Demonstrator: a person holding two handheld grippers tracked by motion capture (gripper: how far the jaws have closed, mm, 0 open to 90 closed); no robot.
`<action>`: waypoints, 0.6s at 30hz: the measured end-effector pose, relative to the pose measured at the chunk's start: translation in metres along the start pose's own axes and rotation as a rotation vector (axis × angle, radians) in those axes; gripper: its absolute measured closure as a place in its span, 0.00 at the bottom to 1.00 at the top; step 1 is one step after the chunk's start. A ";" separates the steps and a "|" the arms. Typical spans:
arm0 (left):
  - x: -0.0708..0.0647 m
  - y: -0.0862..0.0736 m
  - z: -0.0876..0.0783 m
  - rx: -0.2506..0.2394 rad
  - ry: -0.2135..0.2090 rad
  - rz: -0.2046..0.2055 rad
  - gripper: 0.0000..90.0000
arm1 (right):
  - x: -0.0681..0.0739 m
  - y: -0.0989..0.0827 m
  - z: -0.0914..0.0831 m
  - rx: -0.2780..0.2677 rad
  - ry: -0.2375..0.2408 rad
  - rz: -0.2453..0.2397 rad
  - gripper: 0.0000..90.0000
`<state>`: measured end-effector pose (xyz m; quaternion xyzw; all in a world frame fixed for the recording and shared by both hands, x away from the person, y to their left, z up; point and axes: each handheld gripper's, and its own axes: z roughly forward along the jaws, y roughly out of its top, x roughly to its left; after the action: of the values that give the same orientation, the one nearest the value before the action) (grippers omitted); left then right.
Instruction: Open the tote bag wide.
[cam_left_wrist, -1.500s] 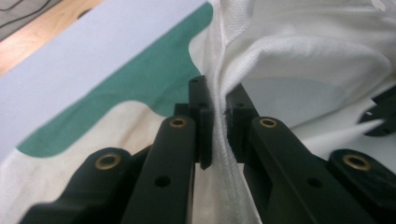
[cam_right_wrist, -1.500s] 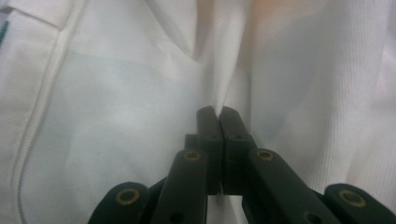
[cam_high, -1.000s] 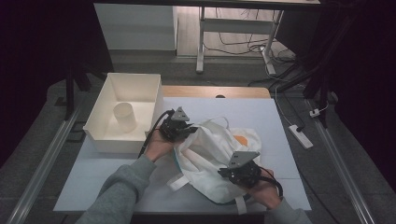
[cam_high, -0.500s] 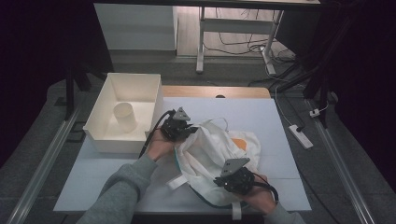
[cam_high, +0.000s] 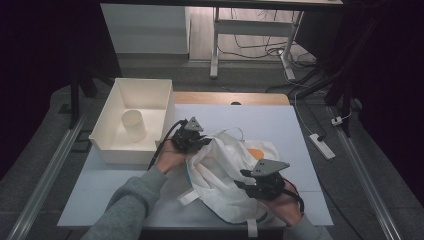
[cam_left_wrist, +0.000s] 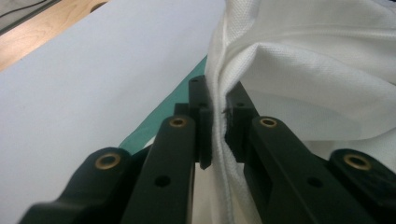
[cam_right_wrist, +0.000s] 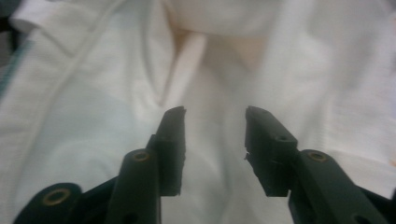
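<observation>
A crumpled white cloth bag (cam_high: 225, 170) with an orange patch (cam_high: 256, 153) lies on the white table (cam_high: 100, 185). At the bag's upper left edge my left gripper (cam_high: 200, 142) is shut on a fold of the white fabric (cam_left_wrist: 219, 112), with a teal lining edge (cam_left_wrist: 159, 121) beside it. Over the bag's lower right part my right gripper (cam_high: 246, 182) stands open; its jaws (cam_right_wrist: 214, 116) hover just above the white cloth (cam_right_wrist: 93, 116) with nothing between them.
A white open box (cam_high: 112, 147) holding a white cup (cam_high: 133, 124) stands at the table's left rear. White straps (cam_high: 186, 198) trail from the bag near the front edge. A power strip (cam_high: 321, 145) lies on the floor to the right.
My right gripper has shifted left and forward over the bag's lower part. The bag has bunched up more. The left gripper keeps its hold in place.
</observation>
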<state>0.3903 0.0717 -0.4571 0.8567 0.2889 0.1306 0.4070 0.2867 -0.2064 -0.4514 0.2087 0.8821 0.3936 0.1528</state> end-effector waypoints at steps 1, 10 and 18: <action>0.000 0.000 0.000 0.001 -0.001 0.000 0.94 | -0.001 0.000 0.000 0.002 -0.017 0.004 0.61; -0.001 -0.002 0.004 0.022 -0.003 0.003 0.93 | -0.008 -0.001 0.021 0.123 -0.097 -0.011 0.52; -0.002 -0.003 0.006 0.040 -0.009 0.012 0.93 | -0.020 -0.005 0.042 0.190 -0.120 -0.019 0.83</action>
<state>0.3904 0.0686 -0.4631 0.8670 0.2842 0.1233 0.3903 0.3211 -0.1923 -0.4799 0.2370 0.9067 0.2935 0.1885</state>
